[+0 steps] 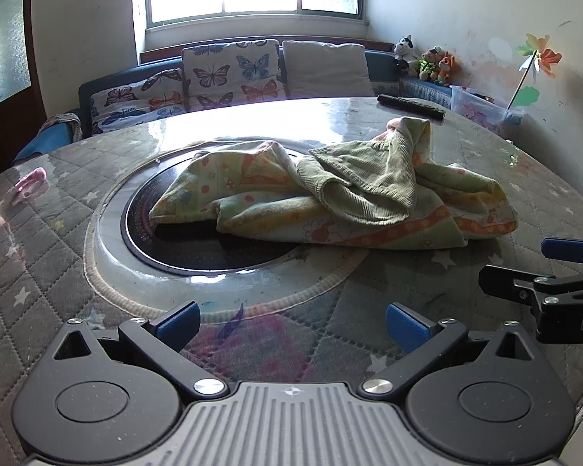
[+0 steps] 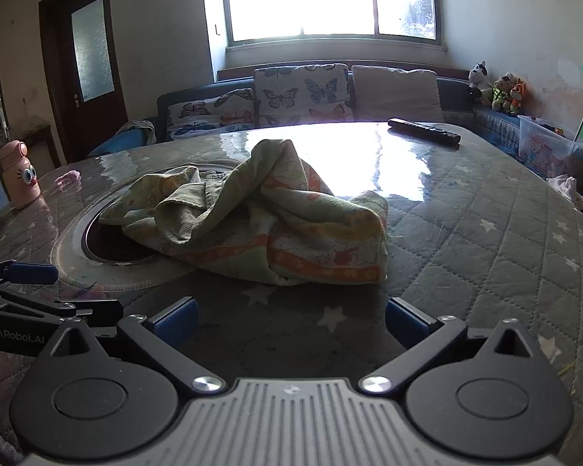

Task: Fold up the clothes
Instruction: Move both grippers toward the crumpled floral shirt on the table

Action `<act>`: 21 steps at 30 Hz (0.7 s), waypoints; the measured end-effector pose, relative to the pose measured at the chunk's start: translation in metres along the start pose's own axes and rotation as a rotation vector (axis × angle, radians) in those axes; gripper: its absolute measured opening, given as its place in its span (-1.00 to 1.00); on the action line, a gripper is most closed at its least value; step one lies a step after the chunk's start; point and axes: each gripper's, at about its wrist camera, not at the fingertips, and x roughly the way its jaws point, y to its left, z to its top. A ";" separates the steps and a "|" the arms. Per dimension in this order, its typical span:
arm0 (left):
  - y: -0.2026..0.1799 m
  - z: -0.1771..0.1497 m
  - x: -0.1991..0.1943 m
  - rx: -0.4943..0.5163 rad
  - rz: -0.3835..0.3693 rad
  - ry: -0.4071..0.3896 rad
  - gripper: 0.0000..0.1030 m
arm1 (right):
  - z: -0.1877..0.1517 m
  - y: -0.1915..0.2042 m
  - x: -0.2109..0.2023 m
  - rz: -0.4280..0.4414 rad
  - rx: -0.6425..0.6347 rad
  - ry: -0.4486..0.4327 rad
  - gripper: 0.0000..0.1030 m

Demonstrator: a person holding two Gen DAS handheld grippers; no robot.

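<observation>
Garment: I see the crumpled garment (image 1: 330, 190), green with orange and yellow print, lying in a heap on the table (image 1: 39, 272), partly over the round dark inset (image 1: 182, 244) in the tabletop.
Progress: I judge nothing folded yet; no flat panel or straight edge shows, so spreading it out and every fold are left.
Left gripper: my left gripper (image 1: 291, 320) hangs just short of the inset's near rim, jaws spread wide with nothing between them.
Right gripper: my right gripper (image 2: 291, 318) sits near the garment's closest corner, apart from it, jaws equally wide and empty.
Writing: I read "GenRobot.AI" on the left gripper's side in the right view; in the left view only "DA" shows on the right gripper before the frame edge cuts it off.
Beyond the garment: a dark remote control (image 2: 423, 131) lies at the table's far edge.
</observation>
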 end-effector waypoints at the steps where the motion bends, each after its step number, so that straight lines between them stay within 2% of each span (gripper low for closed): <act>1: 0.000 0.000 0.000 -0.002 -0.004 0.001 1.00 | 0.000 0.000 0.000 -0.001 0.000 0.000 1.00; 21: -0.005 -0.002 0.000 0.006 -0.010 0.026 1.00 | -0.003 0.005 0.000 0.011 0.004 0.012 1.00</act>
